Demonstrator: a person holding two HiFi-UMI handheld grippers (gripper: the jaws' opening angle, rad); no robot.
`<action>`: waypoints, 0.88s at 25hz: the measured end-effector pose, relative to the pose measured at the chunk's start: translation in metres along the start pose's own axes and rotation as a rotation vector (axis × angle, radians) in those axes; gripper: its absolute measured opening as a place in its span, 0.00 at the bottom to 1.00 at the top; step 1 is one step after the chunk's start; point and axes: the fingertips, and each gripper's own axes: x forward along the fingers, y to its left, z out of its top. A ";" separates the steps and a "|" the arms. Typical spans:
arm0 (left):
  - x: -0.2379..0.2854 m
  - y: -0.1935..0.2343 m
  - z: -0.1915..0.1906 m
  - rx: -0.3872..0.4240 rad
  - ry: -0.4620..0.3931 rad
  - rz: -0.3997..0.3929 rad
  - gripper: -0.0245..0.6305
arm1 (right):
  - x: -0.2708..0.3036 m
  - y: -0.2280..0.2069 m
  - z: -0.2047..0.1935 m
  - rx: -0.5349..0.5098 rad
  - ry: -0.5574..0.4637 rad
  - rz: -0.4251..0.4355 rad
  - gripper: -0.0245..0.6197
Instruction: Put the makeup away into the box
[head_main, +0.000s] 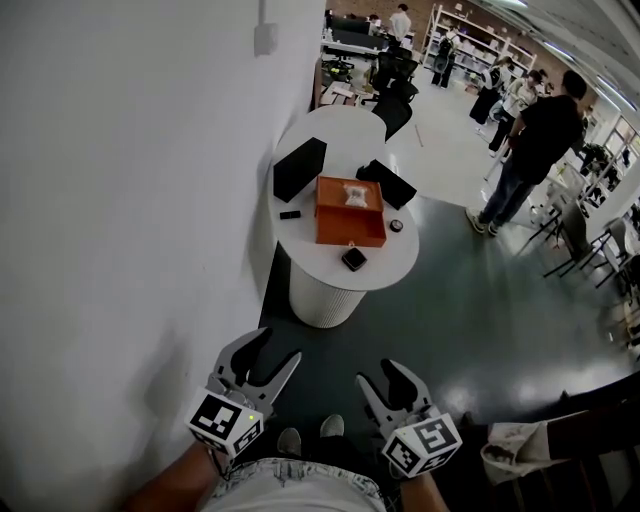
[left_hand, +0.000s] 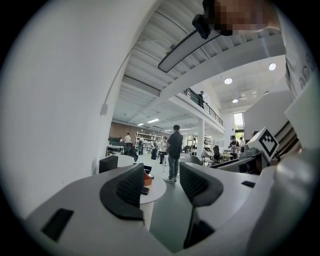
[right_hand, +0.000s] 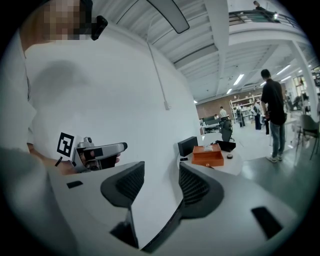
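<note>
An open orange box (head_main: 350, 211) (right_hand: 208, 155) sits on a round white table (head_main: 310, 255) (right_hand: 235, 164) some way ahead of me, against the white wall. Small dark makeup items lie round it: a square compact (head_main: 353, 258) at the table's near edge, a round one (head_main: 396, 226) to the right, a slim dark piece (head_main: 290, 214) to the left. My left gripper (head_main: 268, 362) (left_hand: 161, 184) and right gripper (head_main: 385, 380) (right_hand: 161, 182) are both open and empty, held low in front of me, far short of the table.
Two black boxes (head_main: 299, 168) (head_main: 387, 183) stand behind the orange box. A white wall (head_main: 120, 200) runs along my left. A person in black (head_main: 530, 150) stands on the dark floor to the right, with chairs (head_main: 580, 240) and desks beyond. A bag (head_main: 515, 448) lies near my right.
</note>
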 end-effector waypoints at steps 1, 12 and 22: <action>0.003 0.003 -0.001 0.002 0.003 0.001 0.41 | 0.004 -0.003 0.001 0.002 0.000 0.002 0.38; 0.059 0.041 -0.013 0.016 0.033 0.036 0.41 | 0.071 -0.055 0.018 0.007 0.011 0.056 0.38; 0.164 0.069 -0.018 0.010 0.066 0.098 0.41 | 0.136 -0.151 0.048 0.005 0.039 0.116 0.38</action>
